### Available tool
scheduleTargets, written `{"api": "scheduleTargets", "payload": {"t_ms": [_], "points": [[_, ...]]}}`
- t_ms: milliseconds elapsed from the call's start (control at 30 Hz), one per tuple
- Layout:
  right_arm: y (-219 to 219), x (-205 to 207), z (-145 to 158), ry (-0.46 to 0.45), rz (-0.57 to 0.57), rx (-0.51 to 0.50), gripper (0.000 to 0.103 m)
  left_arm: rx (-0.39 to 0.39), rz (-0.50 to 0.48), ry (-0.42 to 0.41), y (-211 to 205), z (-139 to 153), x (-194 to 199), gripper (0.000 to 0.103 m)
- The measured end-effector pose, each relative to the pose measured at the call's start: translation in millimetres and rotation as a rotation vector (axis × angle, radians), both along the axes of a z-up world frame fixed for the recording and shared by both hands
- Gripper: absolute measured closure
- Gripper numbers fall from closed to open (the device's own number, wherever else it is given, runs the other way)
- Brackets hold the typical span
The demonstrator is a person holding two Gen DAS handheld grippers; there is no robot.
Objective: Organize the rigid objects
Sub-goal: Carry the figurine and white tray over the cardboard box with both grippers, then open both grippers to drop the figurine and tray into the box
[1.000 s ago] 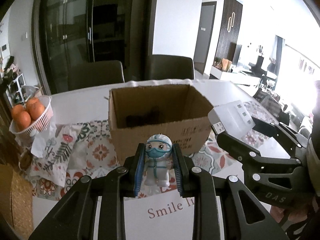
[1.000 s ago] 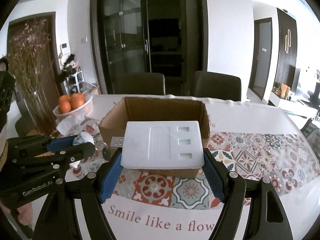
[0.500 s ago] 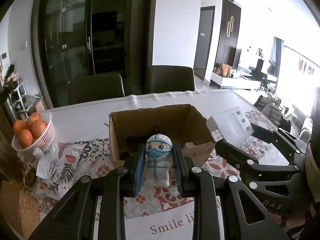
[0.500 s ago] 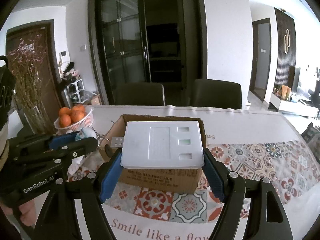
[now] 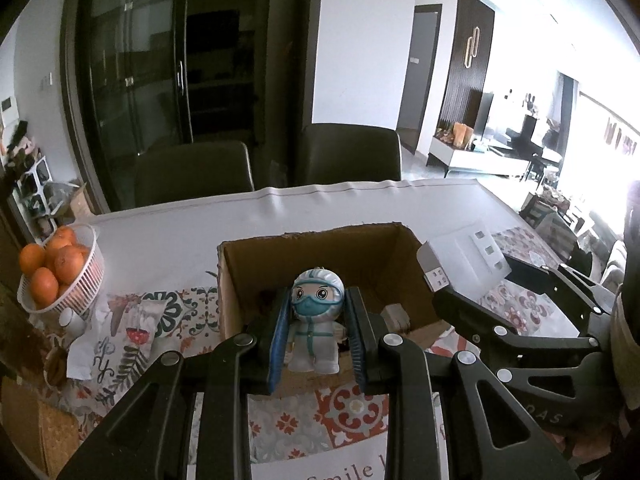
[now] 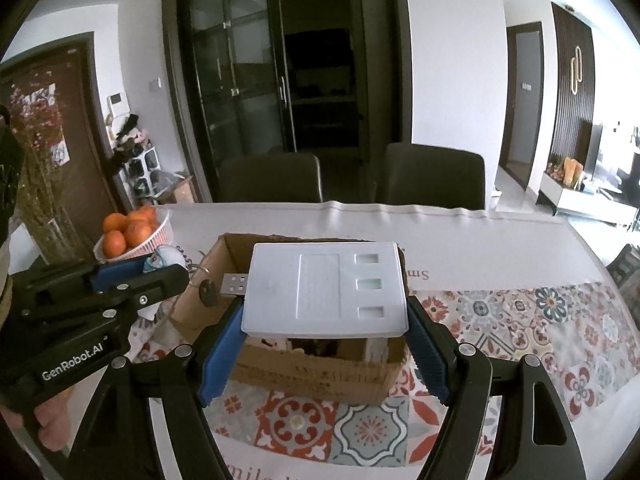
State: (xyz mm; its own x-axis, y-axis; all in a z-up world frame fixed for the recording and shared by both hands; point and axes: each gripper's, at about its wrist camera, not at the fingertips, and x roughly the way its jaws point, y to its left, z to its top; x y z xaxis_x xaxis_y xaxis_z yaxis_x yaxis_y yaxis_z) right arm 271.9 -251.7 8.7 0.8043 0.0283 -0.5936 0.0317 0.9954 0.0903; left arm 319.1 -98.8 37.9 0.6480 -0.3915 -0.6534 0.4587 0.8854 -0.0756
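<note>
A small masked figurine (image 5: 316, 322) is sitting clamped upright in the left hand-held gripper (image 5: 318, 336), hanging above the near wall of an open cardboard box (image 5: 256, 280). The right hand-held gripper (image 6: 326, 356) is grasping a flat white device (image 6: 326, 292) (USB plug protruding leftward) over the box. A basket of oranges (image 5: 60, 276) is standing on the worktop (image 5: 168, 240).

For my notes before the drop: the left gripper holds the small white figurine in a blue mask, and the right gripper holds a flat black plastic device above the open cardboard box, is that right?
Not quite. The flat plastic device between the right gripper's pads is white, not black, as the right wrist view shows. The rest holds: the left gripper clamps the small white figurine in a blue mask, and the open cardboard box sits beneath.
</note>
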Motion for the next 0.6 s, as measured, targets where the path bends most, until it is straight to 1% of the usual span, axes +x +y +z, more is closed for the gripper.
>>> {"api": "scheduleTargets", "payload": {"t_ms": [233, 600], "points": [[-10.4, 31.9, -6.9, 0.074, 0.005, 0.045, 0.026, 0.005, 0.027, 0.040, -4.4, -3.3, 27.1, 0.076], [-15.2, 69.6, -28.4, 0.213, 0.020, 0.055, 0.026, 0.035, 0.042, 0.136, -7.5, -29.7, 55.4, 0.076]]}}
